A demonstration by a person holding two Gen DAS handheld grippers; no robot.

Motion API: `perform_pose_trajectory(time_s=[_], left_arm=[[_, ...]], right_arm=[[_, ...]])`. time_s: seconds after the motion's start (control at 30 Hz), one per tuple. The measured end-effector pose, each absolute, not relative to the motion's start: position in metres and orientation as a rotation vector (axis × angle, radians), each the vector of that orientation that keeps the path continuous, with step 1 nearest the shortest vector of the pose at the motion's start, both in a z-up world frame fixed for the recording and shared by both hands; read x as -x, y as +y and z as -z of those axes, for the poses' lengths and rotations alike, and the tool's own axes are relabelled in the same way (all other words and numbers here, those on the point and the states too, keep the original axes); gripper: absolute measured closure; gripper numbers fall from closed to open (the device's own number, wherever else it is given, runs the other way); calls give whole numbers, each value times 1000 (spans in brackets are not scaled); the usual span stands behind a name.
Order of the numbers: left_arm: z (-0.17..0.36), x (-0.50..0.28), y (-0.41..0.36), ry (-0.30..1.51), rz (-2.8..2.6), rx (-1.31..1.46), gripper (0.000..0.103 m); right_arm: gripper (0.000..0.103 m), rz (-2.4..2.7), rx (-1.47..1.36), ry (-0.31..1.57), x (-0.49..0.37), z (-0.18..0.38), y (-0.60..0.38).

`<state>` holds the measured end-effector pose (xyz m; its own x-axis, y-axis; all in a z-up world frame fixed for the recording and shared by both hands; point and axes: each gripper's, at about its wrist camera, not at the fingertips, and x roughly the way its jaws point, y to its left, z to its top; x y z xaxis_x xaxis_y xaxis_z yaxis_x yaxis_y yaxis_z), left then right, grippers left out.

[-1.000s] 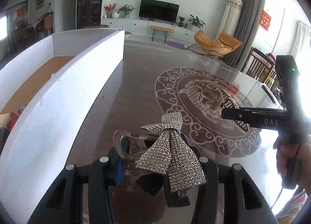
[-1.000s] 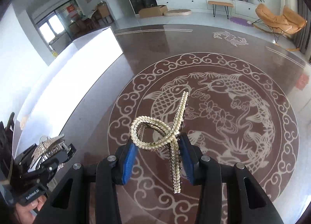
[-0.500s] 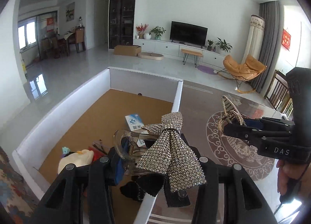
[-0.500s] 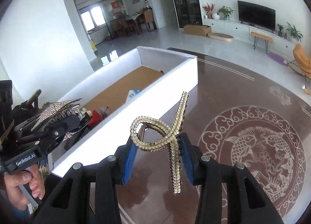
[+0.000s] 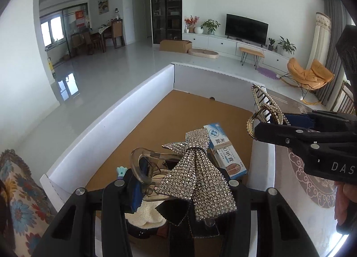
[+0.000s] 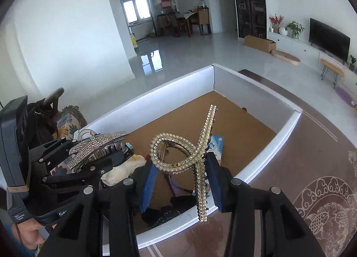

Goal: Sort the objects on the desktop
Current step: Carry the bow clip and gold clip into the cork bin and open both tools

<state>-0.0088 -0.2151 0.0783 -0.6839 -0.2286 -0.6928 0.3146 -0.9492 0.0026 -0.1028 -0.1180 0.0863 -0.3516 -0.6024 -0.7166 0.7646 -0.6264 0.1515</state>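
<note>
We hold both clips over the white box [image 5: 125, 109] at frame centre; the rhinestone bow clip [image 5: 196, 179], light but snag-prone, sits pinched by its clear handles in the left gripper [image 5: 178, 187]; the right gripper [image 6: 180, 179], tilted down, clamps the pearl claw clip [image 6: 189, 152], rigid, brittle, by its sprung end.

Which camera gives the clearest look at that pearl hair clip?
The right wrist view: the pearl hair clip stands front-on between the right gripper, its whole looped shape visible over the white box. The left wrist view shows it only side-on and partly hidden.
</note>
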Motion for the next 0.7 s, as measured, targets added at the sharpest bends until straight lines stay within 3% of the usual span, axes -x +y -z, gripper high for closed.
perform_pose_trajectory(time_s=[0.23, 0.27, 0.3, 0.33, 0.37, 0.5, 0.6, 0.7], left_arm=[[-48, 16, -243, 334, 2560, -1209, 51], [-46, 15, -246, 344, 2557, -1211, 49], [-45, 13, -245, 334, 2544, -1205, 39], [-45, 8, -243, 315, 2528, -1189, 25], [-47, 6, -244, 295, 2514, -1168, 21], [-61, -3, -246, 285, 2512, -1089, 16], [-78, -13, -246, 368, 2491, -998, 2], [-96, -22, -240, 380, 2498, -916, 2]], right_arm=[[58, 1999, -1122, 391, 125, -41, -156], [51, 1994, -1162, 405, 129, -34, -160], [35, 1990, -1191, 404, 131, -29, -160], [29, 1993, -1199, 393, 132, -28, -159], [24, 2004, -1191, 383, 133, -29, -158], [8, 2046, -1176, 390, 132, -43, -151], [6, 2088, -1154, 424, 126, -57, -143], [0, 2130, -1109, 454, 122, -69, -139]])
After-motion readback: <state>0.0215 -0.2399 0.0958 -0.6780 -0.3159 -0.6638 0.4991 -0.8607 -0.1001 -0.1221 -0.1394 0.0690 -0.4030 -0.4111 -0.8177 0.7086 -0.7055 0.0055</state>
